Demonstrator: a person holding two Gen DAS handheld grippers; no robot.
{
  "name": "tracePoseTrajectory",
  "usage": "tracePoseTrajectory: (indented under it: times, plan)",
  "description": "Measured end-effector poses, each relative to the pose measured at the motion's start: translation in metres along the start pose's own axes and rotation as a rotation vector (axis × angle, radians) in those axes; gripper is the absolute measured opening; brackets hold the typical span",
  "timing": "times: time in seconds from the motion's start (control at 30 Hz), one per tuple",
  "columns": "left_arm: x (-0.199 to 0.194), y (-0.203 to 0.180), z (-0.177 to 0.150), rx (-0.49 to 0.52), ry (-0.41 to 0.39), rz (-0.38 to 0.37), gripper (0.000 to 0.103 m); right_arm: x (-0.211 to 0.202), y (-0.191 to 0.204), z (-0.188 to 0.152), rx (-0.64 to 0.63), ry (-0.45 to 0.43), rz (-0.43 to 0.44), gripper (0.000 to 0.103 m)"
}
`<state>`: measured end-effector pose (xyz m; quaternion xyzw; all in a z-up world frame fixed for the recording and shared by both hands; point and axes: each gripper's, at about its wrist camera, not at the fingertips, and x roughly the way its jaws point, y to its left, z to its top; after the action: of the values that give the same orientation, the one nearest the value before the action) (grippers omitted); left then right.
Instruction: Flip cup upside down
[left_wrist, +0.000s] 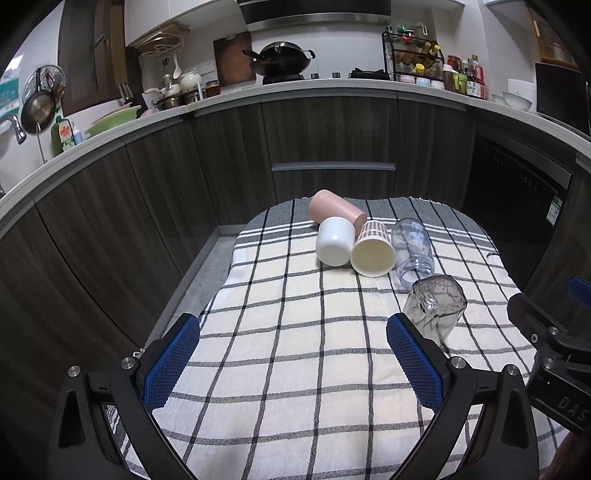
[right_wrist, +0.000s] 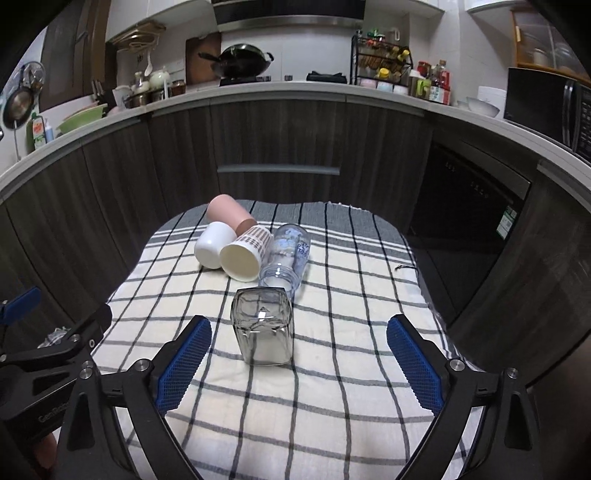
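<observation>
A square smoky glass cup (right_wrist: 263, 326) stands upside down on the checked cloth (right_wrist: 332, 369), between and just ahead of my open right gripper (right_wrist: 298, 325), untouched. It also shows in the left wrist view (left_wrist: 434, 306), right of my open, empty left gripper (left_wrist: 293, 325). Beyond it lie several cups on their sides: a pink cup (right_wrist: 229, 214), a white cup (right_wrist: 214, 243), a plaid-patterned cup (right_wrist: 245, 253) and a clear plastic cup (right_wrist: 288, 254).
The cloth covers a small table that ends at dark kitchen cabinets (right_wrist: 277, 140). The floor drops off on both sides. The right gripper's body (left_wrist: 554, 350) shows at the right edge of the left wrist view.
</observation>
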<state>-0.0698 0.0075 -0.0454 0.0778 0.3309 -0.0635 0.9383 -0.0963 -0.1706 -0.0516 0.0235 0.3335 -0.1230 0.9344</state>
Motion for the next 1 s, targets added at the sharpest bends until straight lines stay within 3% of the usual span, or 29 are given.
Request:
tracePoseTrajectory:
  times: [1.0]
  plan:
    - [-0.01, -0.001, -0.006, 0.029, -0.025, 0.0, 0.103, -0.022, -0.003, -0.005, 0.003, -0.054, -0.012, 0.097]
